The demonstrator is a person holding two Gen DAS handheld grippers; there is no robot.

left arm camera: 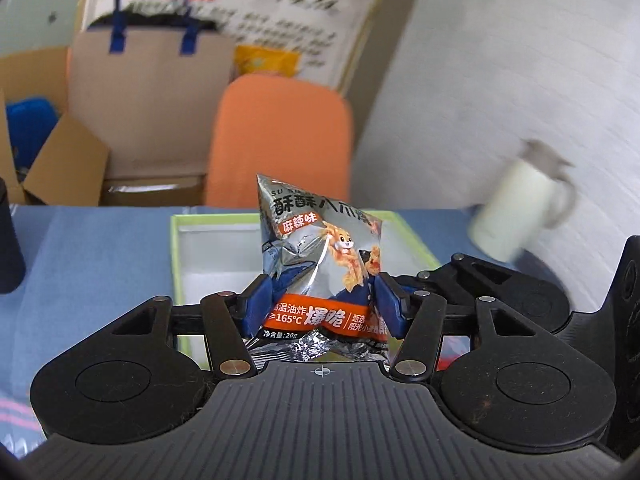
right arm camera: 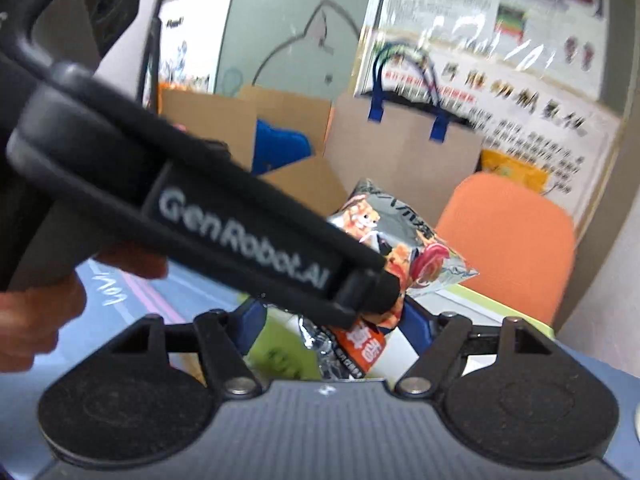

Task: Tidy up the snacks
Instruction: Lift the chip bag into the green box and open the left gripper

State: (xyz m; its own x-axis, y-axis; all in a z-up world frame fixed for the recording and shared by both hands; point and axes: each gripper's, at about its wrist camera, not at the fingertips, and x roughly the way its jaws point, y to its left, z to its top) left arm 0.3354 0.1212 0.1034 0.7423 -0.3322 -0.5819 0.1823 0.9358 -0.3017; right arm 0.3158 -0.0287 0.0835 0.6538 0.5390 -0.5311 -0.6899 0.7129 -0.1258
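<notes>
My left gripper (left arm camera: 320, 308) is shut on a silver and orange snack packet (left arm camera: 320, 252) and holds it upright above a green-rimmed white box (left arm camera: 174, 256) on the blue tablecloth. In the right wrist view the same packet (right arm camera: 404, 248) is held by the left gripper's black body (right arm camera: 224, 232), which crosses in front. My right gripper (right arm camera: 336, 328) sits just below and behind it; its blue fingers (right arm camera: 250, 322) stand apart with the packet's lower end between them, and contact is unclear. The green box (right arm camera: 476, 294) lies beneath.
A white jug (left arm camera: 520, 212) stands at the right on the table and a black cylinder (left arm camera: 8, 248) at the left edge. Behind the table are an orange chair (left arm camera: 280, 136), a brown paper bag (left arm camera: 152, 96) with blue handles and cardboard boxes (left arm camera: 60, 160).
</notes>
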